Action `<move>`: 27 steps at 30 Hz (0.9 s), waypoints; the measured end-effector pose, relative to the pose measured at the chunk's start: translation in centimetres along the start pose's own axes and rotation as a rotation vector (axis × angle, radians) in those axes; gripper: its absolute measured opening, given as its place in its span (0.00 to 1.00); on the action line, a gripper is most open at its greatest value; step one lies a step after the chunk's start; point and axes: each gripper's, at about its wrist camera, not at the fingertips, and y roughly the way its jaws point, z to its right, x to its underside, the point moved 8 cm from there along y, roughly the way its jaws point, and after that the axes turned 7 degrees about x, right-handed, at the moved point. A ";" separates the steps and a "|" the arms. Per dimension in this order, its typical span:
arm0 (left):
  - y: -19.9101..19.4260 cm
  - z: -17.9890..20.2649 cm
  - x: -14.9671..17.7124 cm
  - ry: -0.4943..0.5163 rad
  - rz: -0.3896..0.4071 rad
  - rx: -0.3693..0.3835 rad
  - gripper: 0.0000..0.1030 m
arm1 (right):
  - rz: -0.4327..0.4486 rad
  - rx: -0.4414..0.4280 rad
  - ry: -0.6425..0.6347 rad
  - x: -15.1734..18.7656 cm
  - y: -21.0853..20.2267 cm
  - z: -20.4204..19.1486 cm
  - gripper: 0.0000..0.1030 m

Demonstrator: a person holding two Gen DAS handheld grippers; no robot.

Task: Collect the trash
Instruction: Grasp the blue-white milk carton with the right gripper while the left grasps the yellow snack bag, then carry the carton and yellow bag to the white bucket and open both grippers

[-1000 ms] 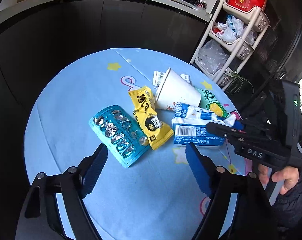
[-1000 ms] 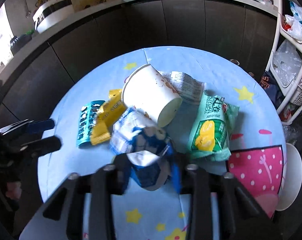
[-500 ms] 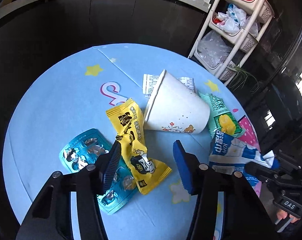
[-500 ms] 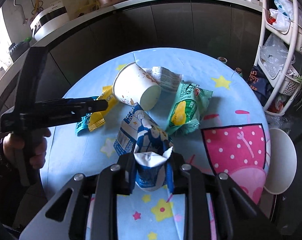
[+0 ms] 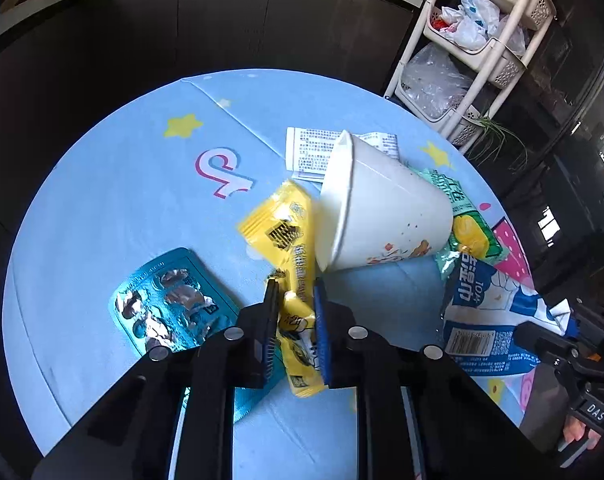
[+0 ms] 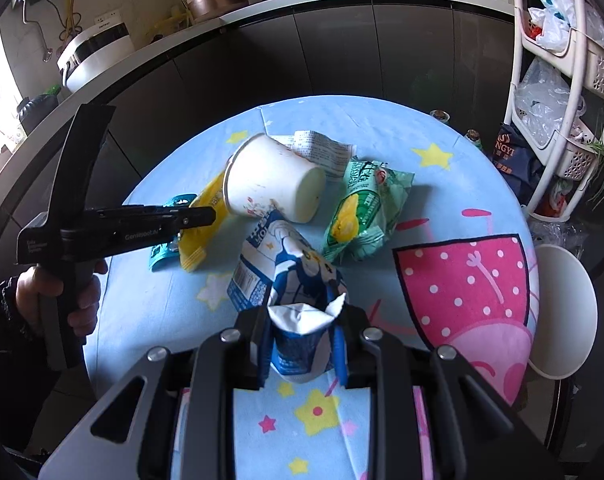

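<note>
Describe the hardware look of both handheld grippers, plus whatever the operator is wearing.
Left gripper: matte black frame with cut-outs, silver round bolts, and fingers lined with blue ribbed pads. From the right wrist view its side reads "GenRobot.AI", on a black pistol handle. Right gripper: the same build; a "DAS" label shows in the left wrist view. Dark sleeve at the left hand.

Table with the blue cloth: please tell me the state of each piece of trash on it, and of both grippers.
Left gripper: closing on the yellow snack wrapper.
Right gripper: shut on the blue-and-white tissue pack.
White paper cup: tipped on its side, empty.
Teal foil blister pack: flat, pockets broken open.
Green snack bag: lying crumpled.
Printed paper leaflet: flat, partly under the cup.
</note>
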 end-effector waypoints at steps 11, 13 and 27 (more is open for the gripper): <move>-5.8 3.9 0.7 0.066 0.068 -0.004 0.11 | 0.097 0.006 0.054 -0.7 -4.2 2.1 0.24; -6.8 5.4 0.2 0.094 0.090 0.005 0.11 | 0.117 0.014 0.069 -1.0 -5.2 2.8 0.24; -7.9 18.1 -2.4 0.256 0.167 0.173 0.11 | 0.218 0.147 0.187 -0.7 -11.1 11.5 0.24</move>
